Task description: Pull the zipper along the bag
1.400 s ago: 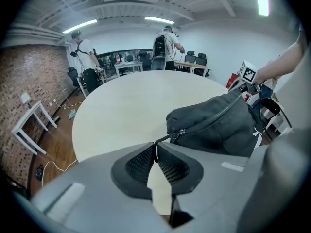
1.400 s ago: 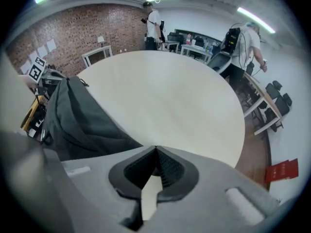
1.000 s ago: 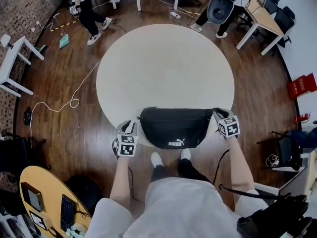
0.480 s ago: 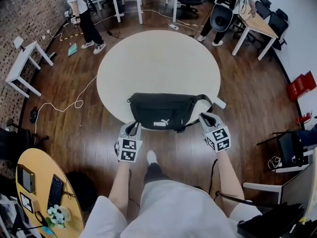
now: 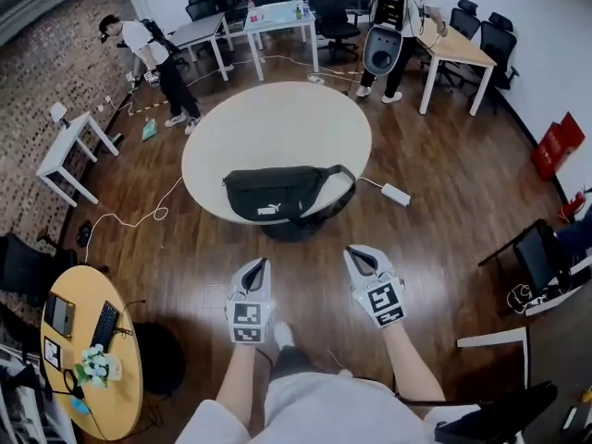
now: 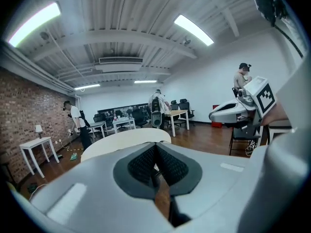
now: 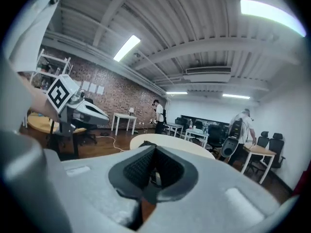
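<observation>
A black waist bag (image 5: 280, 193) with a white logo lies at the near edge of the round beige table (image 5: 277, 132), its strap looping off to the right. Both grippers hang over the wooden floor, well short of the table and touching nothing. My left gripper (image 5: 261, 264) is shut, and in the left gripper view its dark pads (image 6: 156, 154) meet with nothing between them. My right gripper (image 5: 352, 252) is also shut and empty, pads (image 7: 154, 163) together. The zipper cannot be made out from here.
A white power brick (image 5: 395, 193) and cables lie on the floor right of the table. A yellow round desk (image 5: 88, 340) stands at near left and a white side table (image 5: 67, 151) at far left. People, desks and office chairs fill the back of the room.
The grippers have left the two ends of the bag and drawn back toward me, now over the floor. The table and bag appear farther away. The left jaws have closed.
</observation>
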A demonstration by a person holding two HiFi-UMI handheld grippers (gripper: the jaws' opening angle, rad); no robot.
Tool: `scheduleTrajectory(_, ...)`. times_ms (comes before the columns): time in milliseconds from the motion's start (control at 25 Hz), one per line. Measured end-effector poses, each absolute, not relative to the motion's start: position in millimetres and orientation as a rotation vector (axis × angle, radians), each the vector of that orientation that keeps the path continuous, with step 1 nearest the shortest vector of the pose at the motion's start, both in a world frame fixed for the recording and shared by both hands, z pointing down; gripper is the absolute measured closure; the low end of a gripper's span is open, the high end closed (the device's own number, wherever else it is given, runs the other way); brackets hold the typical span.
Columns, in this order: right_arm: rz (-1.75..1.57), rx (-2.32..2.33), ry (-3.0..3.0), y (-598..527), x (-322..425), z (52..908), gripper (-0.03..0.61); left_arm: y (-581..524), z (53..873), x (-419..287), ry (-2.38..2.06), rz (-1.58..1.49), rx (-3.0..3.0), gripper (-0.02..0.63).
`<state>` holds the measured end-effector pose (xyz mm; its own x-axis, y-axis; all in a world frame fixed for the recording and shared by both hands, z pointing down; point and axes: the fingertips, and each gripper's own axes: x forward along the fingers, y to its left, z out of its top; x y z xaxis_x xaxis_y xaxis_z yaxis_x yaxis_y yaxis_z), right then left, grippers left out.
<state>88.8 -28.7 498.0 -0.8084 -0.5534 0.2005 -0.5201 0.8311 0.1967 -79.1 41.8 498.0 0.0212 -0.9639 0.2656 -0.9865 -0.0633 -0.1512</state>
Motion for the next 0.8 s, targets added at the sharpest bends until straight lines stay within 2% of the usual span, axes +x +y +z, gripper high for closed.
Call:
scheduleTrajectory(360,-0.121,0.932,-2.923,62,112,422,0.586,112,430,-25,-2.212,0.245,2.222,0.597)
scheduleTrajectory(640,-0.181,0.884,-2.929,114,81,411,0.586,158,430,-28,-2.189,0.201,2.223,0.595)
scheduleTrajectory(800,-0.086,0.862,-2.964,121,57,415,0.586,171,420,-53,-2.256,0.151,2.2,0.595)
